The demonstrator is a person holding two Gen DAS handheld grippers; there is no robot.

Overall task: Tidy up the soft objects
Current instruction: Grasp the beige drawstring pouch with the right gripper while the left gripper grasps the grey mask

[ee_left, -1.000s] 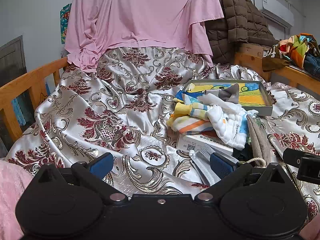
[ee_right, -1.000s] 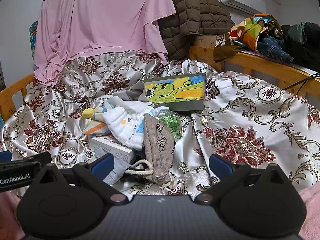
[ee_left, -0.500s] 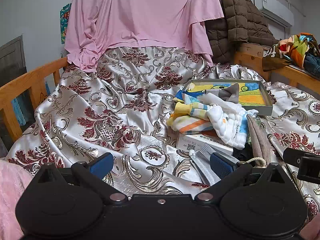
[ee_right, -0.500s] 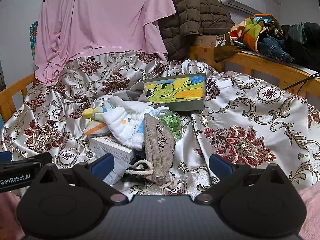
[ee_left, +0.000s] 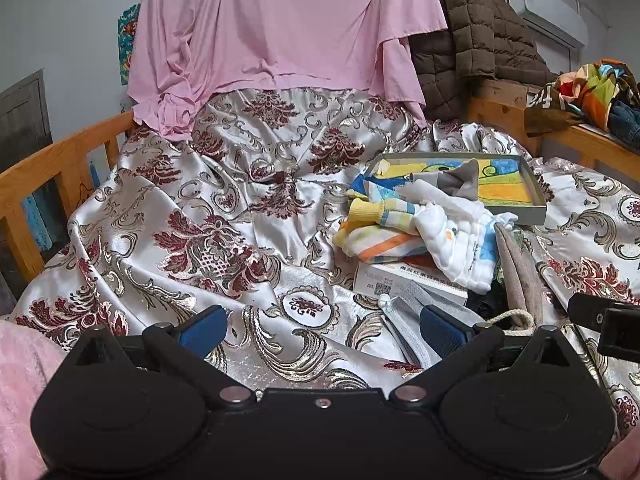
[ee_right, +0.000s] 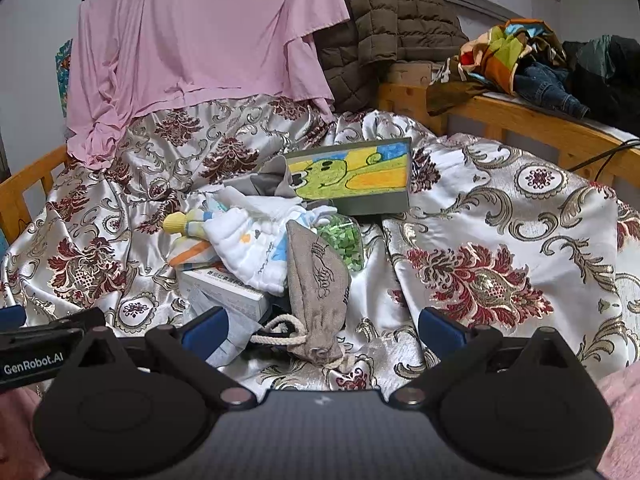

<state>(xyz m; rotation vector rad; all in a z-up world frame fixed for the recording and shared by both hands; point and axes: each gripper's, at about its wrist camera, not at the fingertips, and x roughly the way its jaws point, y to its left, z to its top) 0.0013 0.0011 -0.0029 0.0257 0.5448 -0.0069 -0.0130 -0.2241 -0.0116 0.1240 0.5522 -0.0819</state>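
At the bottom of each wrist view, the left gripper (ee_left: pixel 322 330) and right gripper (ee_right: pixel 322 330) hang released over the brocade bedspread (ee_left: pixel 224 216), fingers wide and grasping nothing. Just beyond the right gripper, lower centre, lies a linen drawstring pouch (ee_right: pixel 318 280). Behind it, mid-frame, white baby cloths (ee_right: pixel 250 246) and striped socks (ee_left: pixel 384 220) pile on a white carton (ee_left: pixel 404 280). Farther back sits a picture-lined box (ee_right: pixel 360 178), then a pink garment (ee_left: pixel 280 28) at the top.
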